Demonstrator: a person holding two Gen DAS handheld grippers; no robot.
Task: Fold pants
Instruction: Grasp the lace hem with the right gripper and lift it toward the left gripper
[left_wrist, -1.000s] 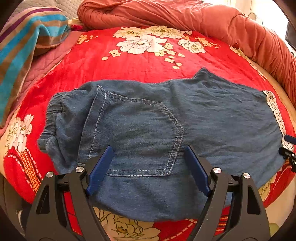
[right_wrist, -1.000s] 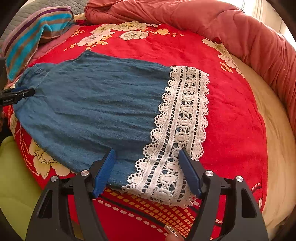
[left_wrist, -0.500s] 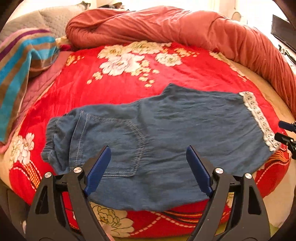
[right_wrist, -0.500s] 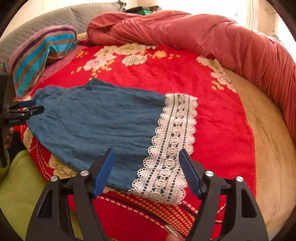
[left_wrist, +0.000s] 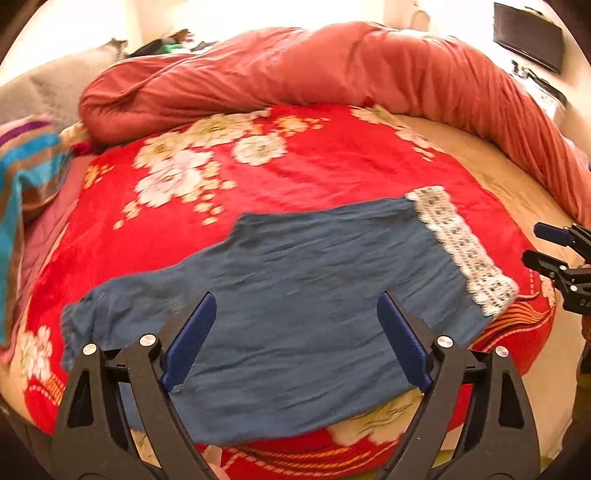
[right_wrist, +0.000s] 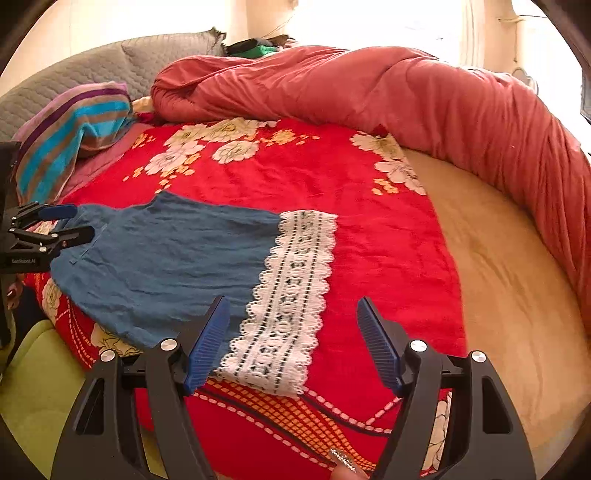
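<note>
Blue denim pants (left_wrist: 314, 288) with a white lace hem (left_wrist: 461, 247) lie flat on the red flowered blanket (left_wrist: 314, 166), waistband to the left. My left gripper (left_wrist: 295, 299) hovers above the near middle of the pants. Its jaws are opening and nothing is between them. In the right wrist view the pants (right_wrist: 166, 251) stretch left from the lace hem (right_wrist: 295, 295). My right gripper (right_wrist: 293, 301) stands open above that hem, clear of the cloth. Each gripper shows in the other's view: the right gripper (left_wrist: 546, 247) by the hem, the left gripper (right_wrist: 62, 221) by the waistband.
A bunched rust-red duvet (right_wrist: 369, 85) runs along the back and right of the bed. A striped pillow (right_wrist: 70, 129) leans on a grey quilted headboard (right_wrist: 92, 66) at the left. Beige sheet (right_wrist: 498, 258) shows right of the blanket. A green surface (right_wrist: 37, 387) lies below the bed's near edge.
Both grippers have pulled back and up from the pants, which now look smaller and farther. The left view has slid from the pocket toward the leg, and its jaws stand a bit wider.
</note>
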